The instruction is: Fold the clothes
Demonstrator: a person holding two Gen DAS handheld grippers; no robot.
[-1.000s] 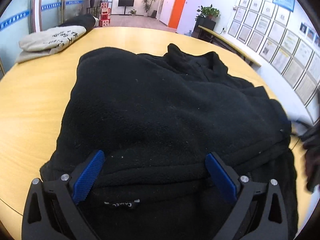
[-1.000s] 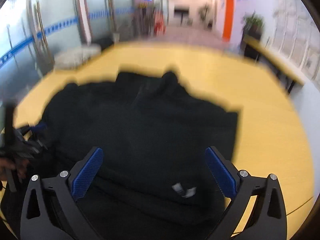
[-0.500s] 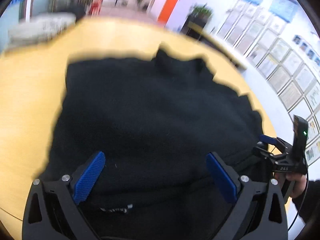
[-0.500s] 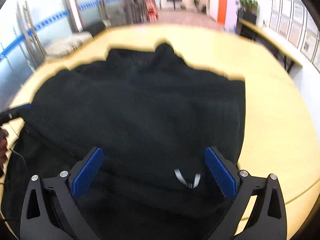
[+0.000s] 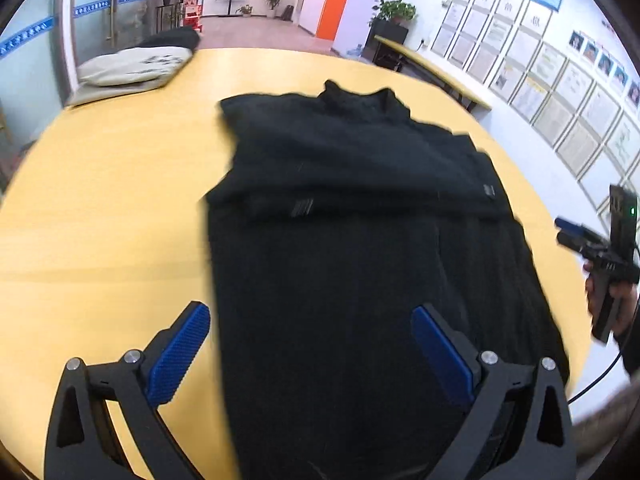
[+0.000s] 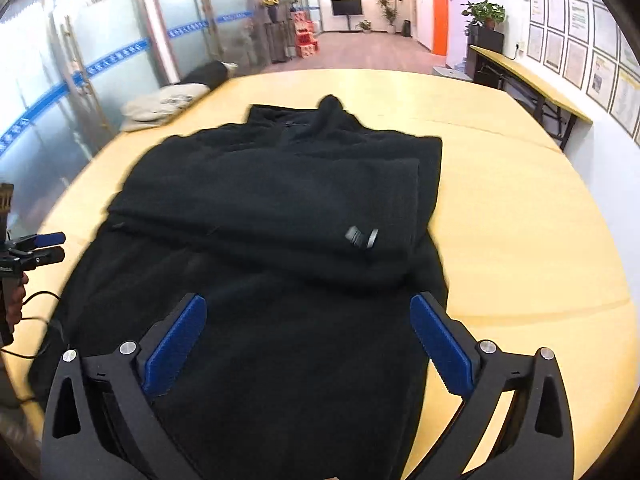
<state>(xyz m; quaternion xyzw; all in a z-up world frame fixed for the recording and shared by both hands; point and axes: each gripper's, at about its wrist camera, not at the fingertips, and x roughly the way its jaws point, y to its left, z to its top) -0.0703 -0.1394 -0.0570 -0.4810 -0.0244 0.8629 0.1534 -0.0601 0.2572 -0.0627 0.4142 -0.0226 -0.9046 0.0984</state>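
The left tongs [image 5: 308, 352] and the right tongs [image 6: 308, 340] are both spread wide and grip nothing, above the near part of the black fleece jacket [image 6: 280, 216]. It lies flat on the yellow table [image 6: 520, 200], its upper part folded across the body. I judge one more fold remains. Folded clothes [image 5: 132, 66] wait far left.

jacket hem [image 5: 340, 440]: cut off by the bottom edge
tag [image 6: 362, 237]: too blurry to read
hand [image 5: 612, 300]: mostly out of frame
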